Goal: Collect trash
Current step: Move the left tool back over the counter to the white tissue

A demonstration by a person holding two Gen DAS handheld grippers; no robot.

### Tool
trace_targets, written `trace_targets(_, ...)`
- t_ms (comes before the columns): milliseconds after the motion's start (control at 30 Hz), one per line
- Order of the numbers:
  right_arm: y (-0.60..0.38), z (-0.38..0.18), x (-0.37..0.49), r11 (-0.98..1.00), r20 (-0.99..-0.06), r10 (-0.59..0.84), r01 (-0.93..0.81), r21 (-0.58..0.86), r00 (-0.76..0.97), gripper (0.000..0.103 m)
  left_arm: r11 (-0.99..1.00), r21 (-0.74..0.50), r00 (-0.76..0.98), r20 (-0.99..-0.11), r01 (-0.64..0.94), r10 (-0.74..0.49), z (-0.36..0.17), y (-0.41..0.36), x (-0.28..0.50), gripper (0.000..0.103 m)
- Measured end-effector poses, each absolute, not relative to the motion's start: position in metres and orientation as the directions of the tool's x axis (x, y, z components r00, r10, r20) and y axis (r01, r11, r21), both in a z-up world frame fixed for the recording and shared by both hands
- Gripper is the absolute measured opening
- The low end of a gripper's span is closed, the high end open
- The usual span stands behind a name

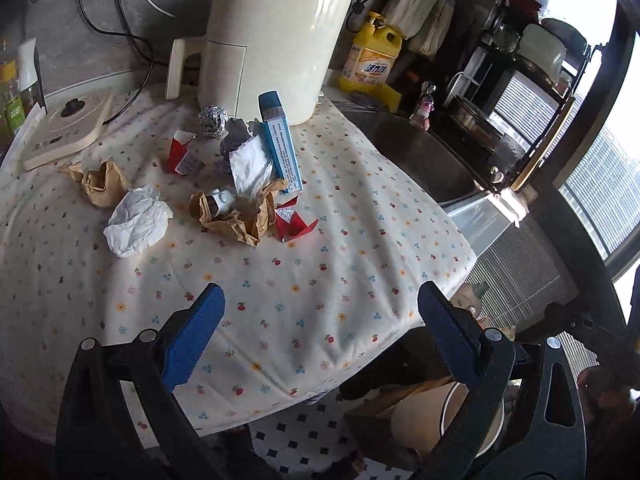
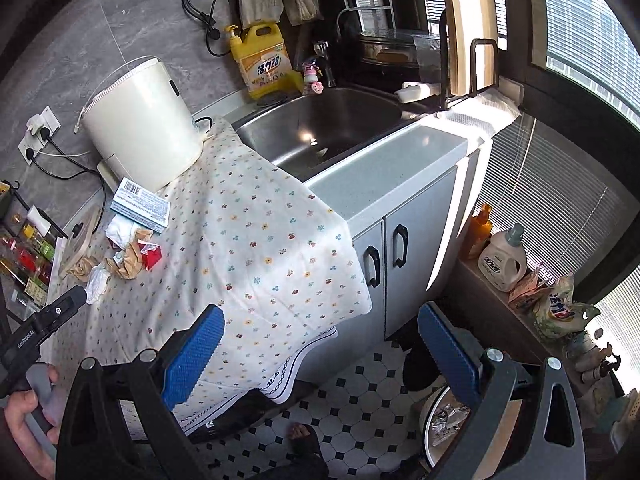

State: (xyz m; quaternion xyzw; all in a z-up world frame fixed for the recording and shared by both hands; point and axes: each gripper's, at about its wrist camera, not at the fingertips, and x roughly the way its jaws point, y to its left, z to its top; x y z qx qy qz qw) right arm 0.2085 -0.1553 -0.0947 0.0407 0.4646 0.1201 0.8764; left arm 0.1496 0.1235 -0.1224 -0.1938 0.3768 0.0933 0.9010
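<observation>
Trash lies on the flowered tablecloth (image 1: 320, 272): a crumpled white tissue (image 1: 138, 222), crumpled brown paper (image 1: 236, 216) holding a small bottle (image 1: 220, 200), another brown paper (image 1: 100, 182), red cartons (image 1: 182, 154) (image 1: 294, 222), a foil ball (image 1: 213, 121), a blue box (image 1: 280, 142) and white paper (image 1: 250, 164). My left gripper (image 1: 320, 340) is open and empty, near the table's front edge, short of the trash. My right gripper (image 2: 320, 352) is open and empty over the cloth's hanging corner; a bin (image 2: 444, 420) with foil inside stands below on the floor. The trash pile (image 2: 132, 256) shows at left.
A cream appliance (image 1: 272, 40) stands behind the trash, with a flat cream device (image 1: 64, 128) at left. A steel sink (image 2: 320, 128) lies right of the cloth, with a yellow detergent jug (image 2: 266, 60) behind. Cabinet doors (image 2: 400, 248) and tiled floor (image 2: 352, 400) lie below.
</observation>
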Motion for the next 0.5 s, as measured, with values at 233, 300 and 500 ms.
trace_targets(233,-0.102,-0.099,0.214,0.956,-0.808,0.28,-0.23,0.184,0.519,0.092,0.881,-0.294,0.709,-0.702,-0.371,0.064,-0.126,0.175,0.134,0.096)
trace_targets(300,-0.087,-0.101,0.215,0.952,-0.81,0.286,-0.247,0.18,0.511,0.09,0.87,-0.304,0.711,-0.7,-0.388,0.072,-0.129,0.192,0.13,0.096)
trace_targets(500,-0.043,-0.107,0.219,0.942,-0.811,0.307,-0.28,0.185,0.497,0.081,0.855,-0.315,0.71,-0.699,-0.412,0.084,-0.141,0.236,0.125,0.096)
